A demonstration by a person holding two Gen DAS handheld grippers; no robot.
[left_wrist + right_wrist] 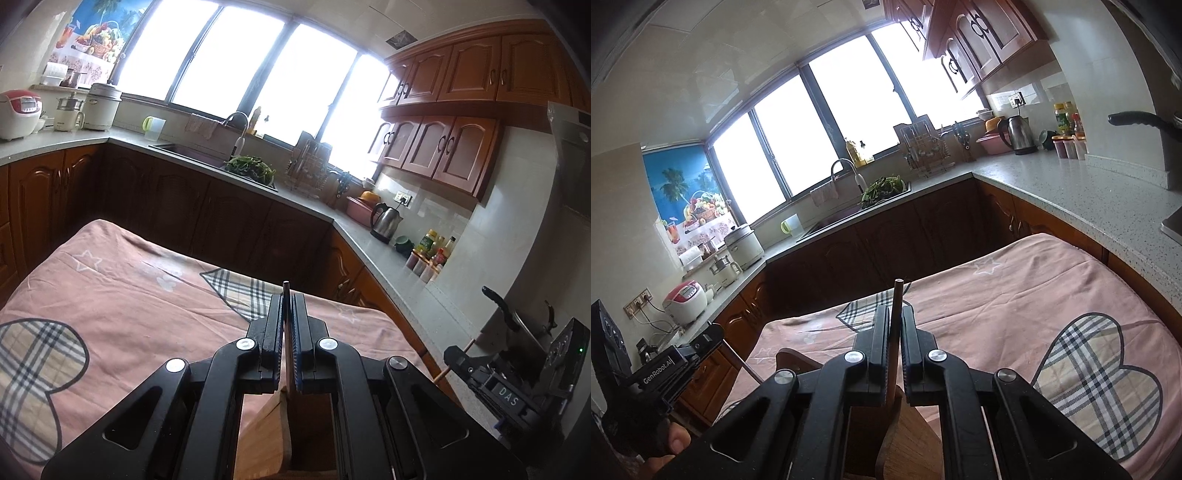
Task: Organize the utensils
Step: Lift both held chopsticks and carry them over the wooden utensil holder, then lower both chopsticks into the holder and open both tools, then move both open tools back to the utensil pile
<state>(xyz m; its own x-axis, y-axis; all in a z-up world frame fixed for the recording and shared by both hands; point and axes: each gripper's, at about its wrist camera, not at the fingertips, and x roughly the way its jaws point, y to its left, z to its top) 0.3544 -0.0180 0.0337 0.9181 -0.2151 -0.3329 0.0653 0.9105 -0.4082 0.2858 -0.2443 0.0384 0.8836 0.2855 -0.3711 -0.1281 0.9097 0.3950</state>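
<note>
My left gripper point(287, 299) is shut on a wooden utensil point(286, 290). Its thin handle end pokes out past the fingertips, and its broad wooden part point(266, 424) hangs below, close to the camera. My right gripper point(897, 310) is shut on a second wooden utensil point(897, 291). That one's round brown handle sticks out ahead, and its wider wooden part point(905, 435) sits underneath. Both grippers hover over the table's pink cloth point(129, 295) point(1015, 295). The other gripper shows at each view's edge: the right one point(509, 387) and the left one point(676, 362), held by a hand.
The cloth has plaid hearts point(1097, 380). A grey L-shaped counter point(1071, 184) wraps round the table. It carries a sink with greens point(251, 166), a kettle point(386, 221), bottles point(436, 247), a rice cooker point(18, 112) and a black pan handle point(1137, 120).
</note>
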